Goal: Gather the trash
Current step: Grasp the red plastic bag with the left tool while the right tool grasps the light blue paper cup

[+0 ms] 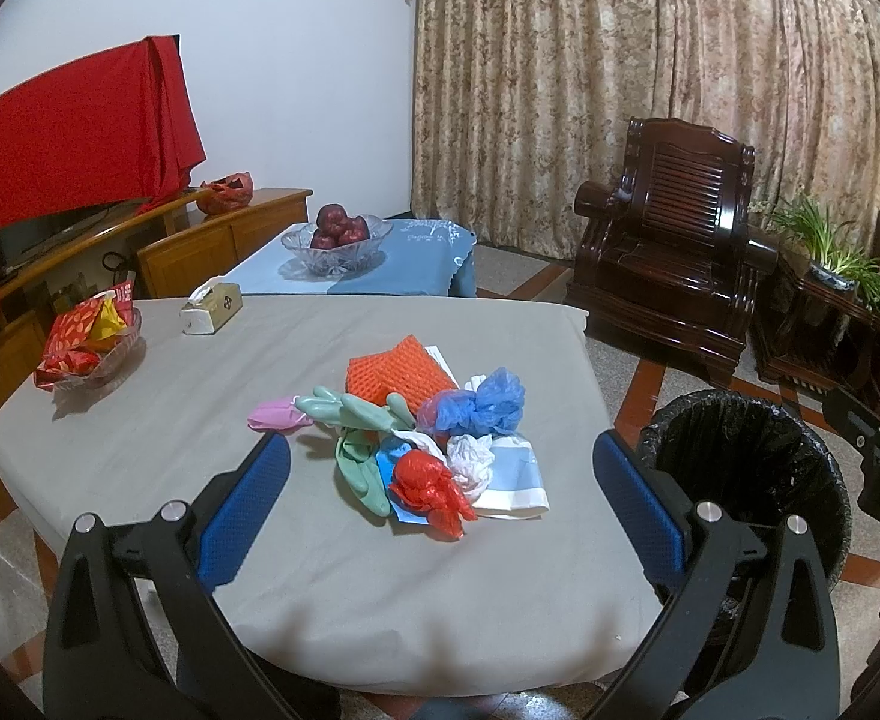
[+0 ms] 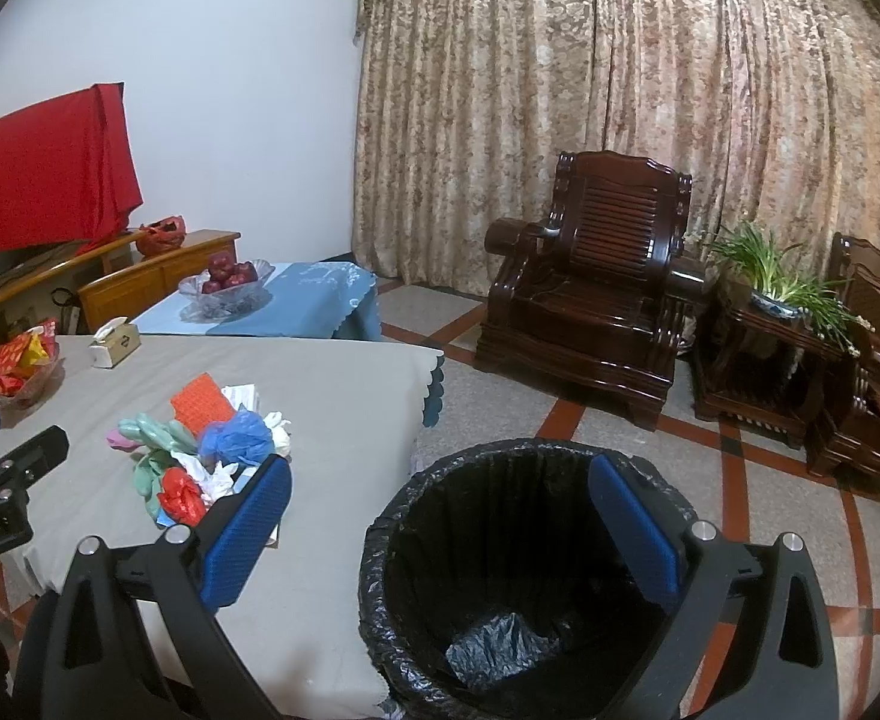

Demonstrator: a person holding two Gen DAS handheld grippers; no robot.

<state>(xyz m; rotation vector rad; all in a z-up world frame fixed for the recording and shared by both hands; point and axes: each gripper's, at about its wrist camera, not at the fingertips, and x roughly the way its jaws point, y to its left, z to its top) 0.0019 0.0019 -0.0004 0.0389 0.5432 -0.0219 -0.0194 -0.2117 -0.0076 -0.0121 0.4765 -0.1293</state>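
A pile of trash lies on the grey table (image 1: 140, 438): a red crumpled bag (image 1: 425, 483), a blue bag (image 1: 488, 402), green rubber gloves (image 1: 356, 420), an orange foam net (image 1: 398, 372), white tissue (image 1: 470, 459) and a pink scrap (image 1: 275, 414). My left gripper (image 1: 440, 468) is open and empty, raised in front of the pile. My right gripper (image 2: 440, 489) is open and empty above the bin (image 2: 518, 570) lined with a black bag, which stands right of the table. The pile shows left in the right wrist view (image 2: 212, 456).
A tissue box (image 1: 212, 307) and a glass dish of red packets (image 1: 89, 342) sit at the table's far left. A bowl of apples (image 1: 338, 240) stands on a blue-covered low table. Dark wooden armchairs (image 2: 590, 312) and a potted plant (image 2: 776, 282) stand by the curtain.
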